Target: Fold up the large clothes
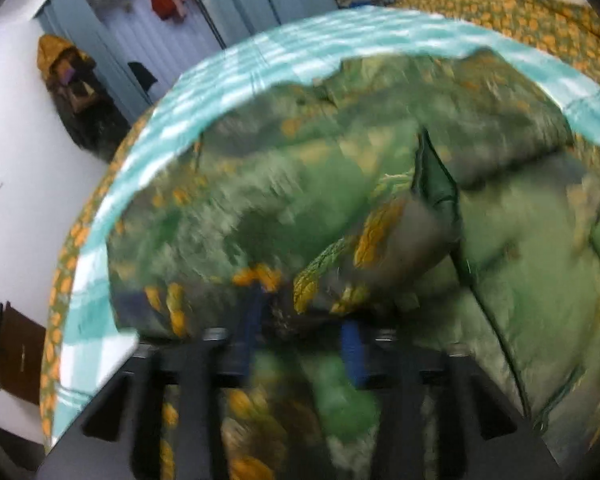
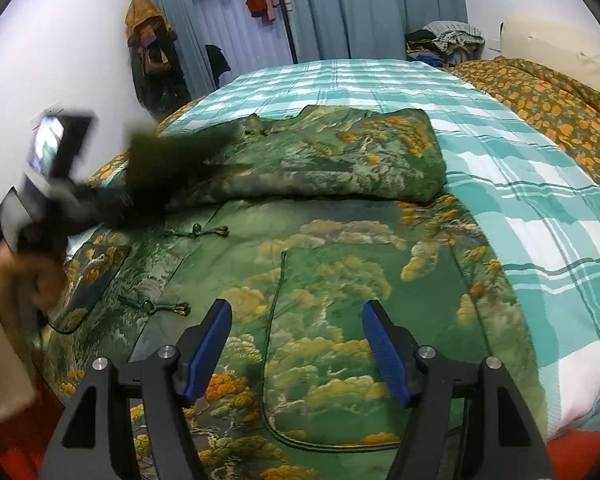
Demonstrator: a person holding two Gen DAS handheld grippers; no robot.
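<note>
Green quilted jacket (image 2: pixel 324 280) lies spread on the checked bedspread (image 2: pixel 520 184), directly beneath the right gripper (image 2: pixel 296 348), whose blue fingers (image 2: pixel 210 348) stand apart, holding nothing. Farther left, the blurred left gripper (image 1: pixel 300 344) hovers over jacket folds; its grip cannot be told.

Both wrist views angled down, close over green jacket (image 2: pixel 340 280)

no readable text, label, brand, number or sign shows in either wrist view.
</note>
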